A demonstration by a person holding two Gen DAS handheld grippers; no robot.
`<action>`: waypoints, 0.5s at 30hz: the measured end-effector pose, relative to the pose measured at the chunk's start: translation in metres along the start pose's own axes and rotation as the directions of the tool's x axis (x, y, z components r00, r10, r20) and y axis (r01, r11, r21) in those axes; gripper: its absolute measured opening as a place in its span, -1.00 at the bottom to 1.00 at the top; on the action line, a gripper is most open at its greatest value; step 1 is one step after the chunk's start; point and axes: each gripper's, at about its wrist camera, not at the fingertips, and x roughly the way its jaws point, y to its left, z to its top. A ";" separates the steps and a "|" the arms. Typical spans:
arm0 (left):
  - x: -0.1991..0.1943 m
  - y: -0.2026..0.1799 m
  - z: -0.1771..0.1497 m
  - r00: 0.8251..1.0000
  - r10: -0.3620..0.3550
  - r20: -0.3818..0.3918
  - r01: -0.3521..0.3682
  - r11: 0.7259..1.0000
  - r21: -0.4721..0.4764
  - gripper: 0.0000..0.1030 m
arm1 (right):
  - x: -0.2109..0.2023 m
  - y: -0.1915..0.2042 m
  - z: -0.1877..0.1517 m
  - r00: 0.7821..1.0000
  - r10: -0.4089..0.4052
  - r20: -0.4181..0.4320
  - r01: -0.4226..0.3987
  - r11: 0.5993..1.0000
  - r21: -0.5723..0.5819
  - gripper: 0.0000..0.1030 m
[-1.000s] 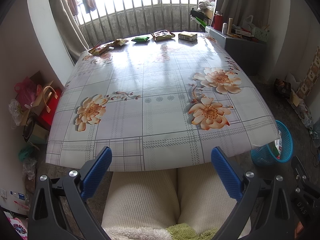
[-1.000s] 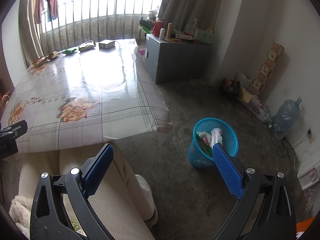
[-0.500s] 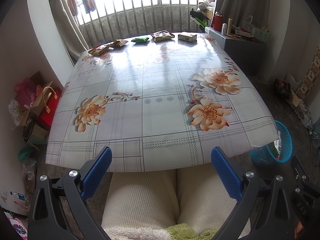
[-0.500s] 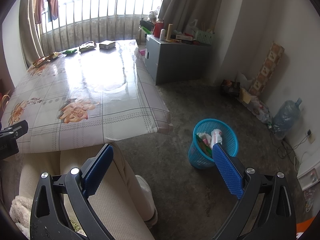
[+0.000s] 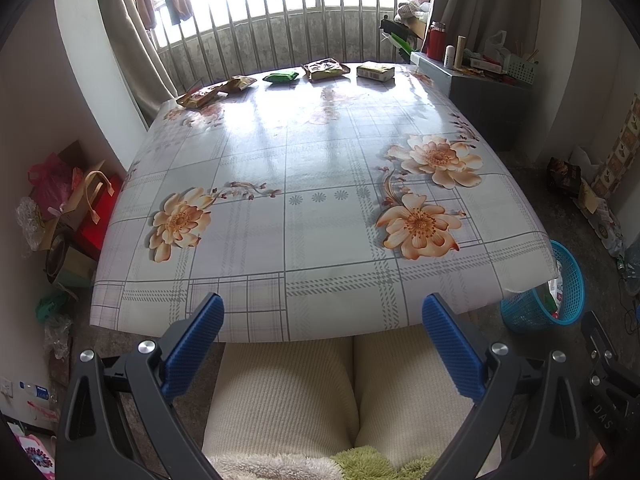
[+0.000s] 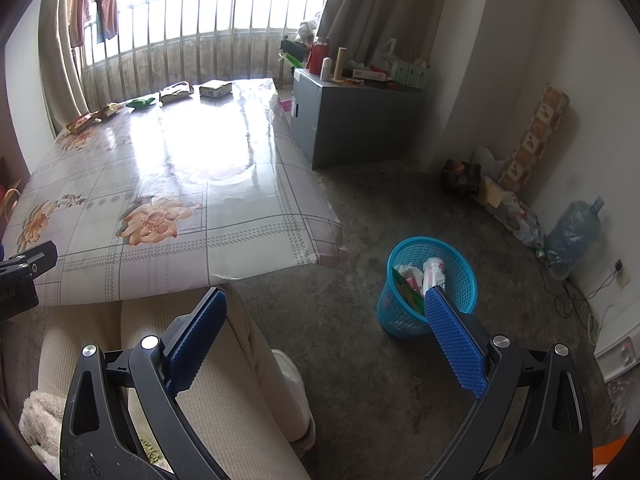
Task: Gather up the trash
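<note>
At twelve o'clock, far across the surface point(image 5: 320, 160), snack wrappers point(image 5: 324, 69) lie; both grippers point(image 5: 322, 320) point(image 6: 326, 312), jaws wide and empty, risk overreaching and pushing them off.

Left gripper point(image 5: 323, 320) jaws spread wide, right gripper point(image 6: 326, 314) likewise, both empty.

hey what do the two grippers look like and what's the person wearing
Each hand-held gripper, left and right, has a black plastic frame with silver bolts and blue, textured pads. The person wears cream ribbed trousers and a white shoe.
</note>
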 end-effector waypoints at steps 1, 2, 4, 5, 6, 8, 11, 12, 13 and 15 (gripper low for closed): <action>0.000 0.001 0.001 1.000 -0.001 0.000 0.001 1.000 0.000 0.89 | 0.000 -0.001 0.000 1.000 0.000 0.000 0.000 1.000 0.000 0.84; 0.000 0.000 0.000 1.000 -0.001 0.000 0.001 1.000 0.000 0.89 | 0.000 -0.001 0.000 1.000 0.001 0.000 -0.001 1.000 0.000 0.84; 0.000 0.001 0.001 1.000 0.000 0.000 0.000 1.000 0.000 0.89 | 0.000 -0.001 0.000 1.000 0.001 0.000 -0.001 1.000 -0.001 0.84; 0.000 0.000 0.000 1.000 -0.001 -0.001 0.001 1.000 0.000 0.89 | 0.000 0.000 0.000 1.000 0.000 0.001 0.000 1.000 -0.002 0.84; 0.000 0.000 0.000 1.000 0.000 -0.002 0.000 1.000 0.000 0.89 | 0.000 -0.001 0.000 1.000 0.001 0.000 -0.001 1.000 -0.001 0.84; 0.003 0.002 -0.001 1.000 -0.002 -0.004 0.002 1.000 0.000 0.89 | 0.000 0.000 0.000 1.000 0.001 -0.001 -0.001 1.000 0.000 0.84; 0.003 0.002 -0.001 1.000 -0.001 -0.003 0.001 1.000 0.001 0.89 | 0.000 0.000 0.000 1.000 0.002 -0.001 -0.002 1.000 0.000 0.84; 0.002 0.002 -0.001 1.000 -0.001 -0.004 0.001 1.000 0.001 0.89 | 0.000 0.000 0.000 1.000 0.001 -0.001 -0.001 1.000 0.000 0.84; 0.002 0.002 0.000 1.000 -0.002 -0.003 0.002 1.000 0.000 0.89 | 0.000 0.000 -0.001 1.000 0.001 -0.001 -0.001 1.000 0.000 0.84; 0.003 0.002 -0.001 1.000 -0.002 -0.005 0.002 1.000 0.001 0.89 | 0.000 0.001 -0.001 1.000 0.002 -0.001 -0.002 1.000 0.000 0.84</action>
